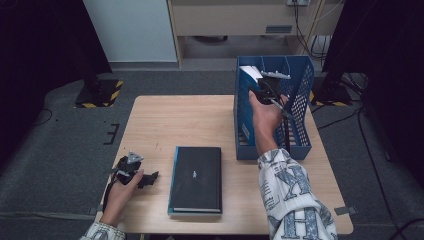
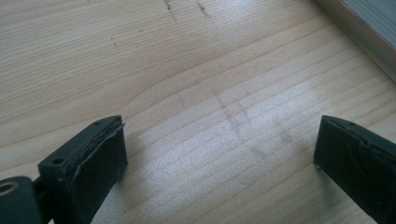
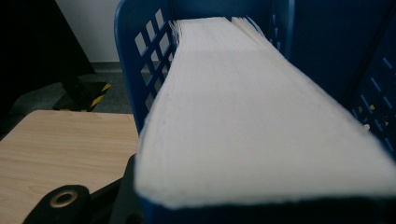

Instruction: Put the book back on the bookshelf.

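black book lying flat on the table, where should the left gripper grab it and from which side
Grip the black book by its near left edge, coming level from the left, where the left gripper rests open. It lies flat, so jaws must span its thickness; the table blocks the underside.

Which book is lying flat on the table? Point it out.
The black book, flat near the table's front edge by the left gripper. The other book stands in the blue rack, held by the right gripper.
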